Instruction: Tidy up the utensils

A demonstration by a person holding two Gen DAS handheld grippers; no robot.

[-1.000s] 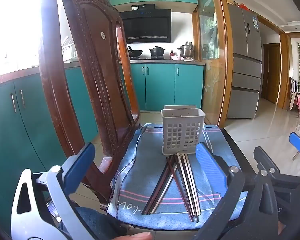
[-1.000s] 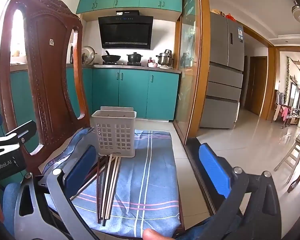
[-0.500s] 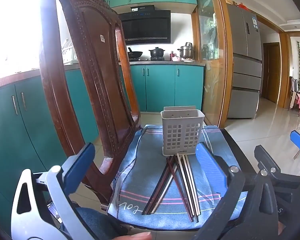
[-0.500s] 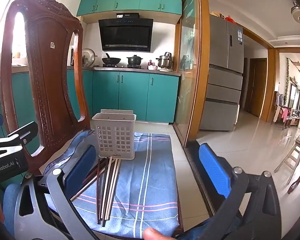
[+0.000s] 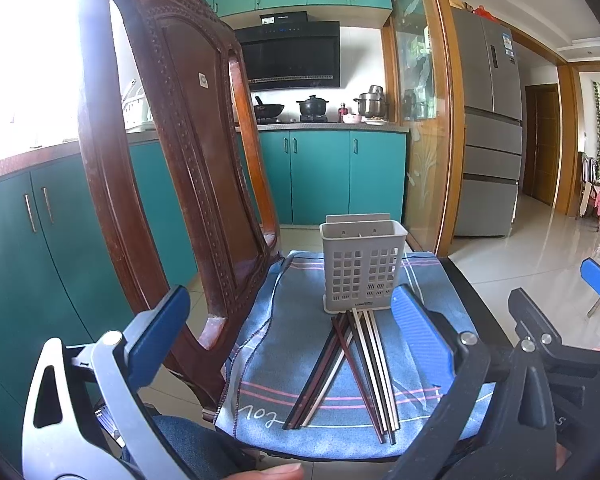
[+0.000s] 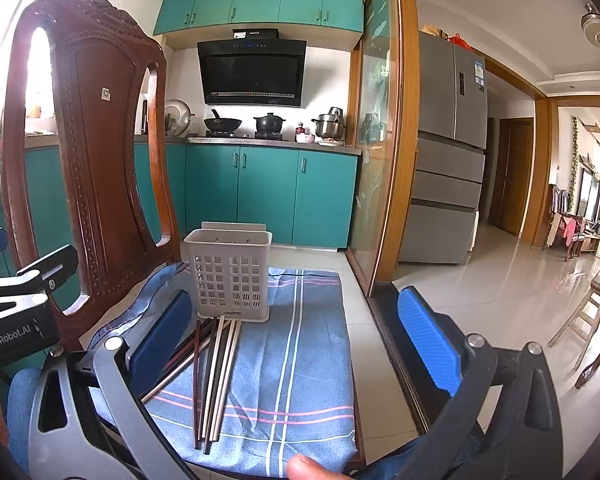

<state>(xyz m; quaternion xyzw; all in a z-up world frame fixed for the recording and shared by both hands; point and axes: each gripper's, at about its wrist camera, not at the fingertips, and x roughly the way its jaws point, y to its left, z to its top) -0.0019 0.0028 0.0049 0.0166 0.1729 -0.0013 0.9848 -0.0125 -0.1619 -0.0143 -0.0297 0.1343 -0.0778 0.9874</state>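
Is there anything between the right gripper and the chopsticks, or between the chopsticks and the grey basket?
Nothing visible. The right gripper, jaws open, hovers over the chopsticks on the blue cloth. Their far ends reach the foot of the grey basket, whose top is open.

A carved wooden chair fronts teal cabinets (pots on the stove) and a fridge.

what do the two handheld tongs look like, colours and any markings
Both tongs carry blue textured pads. The left tongs have one pale silver-grey arm and one black arm with round metal rivets. The right tongs have grey and black arms of the same triangular cut-out shape. The left tool's black body shows white "GenRobot.AI" lettering in the right wrist view. Blue denim shows below.
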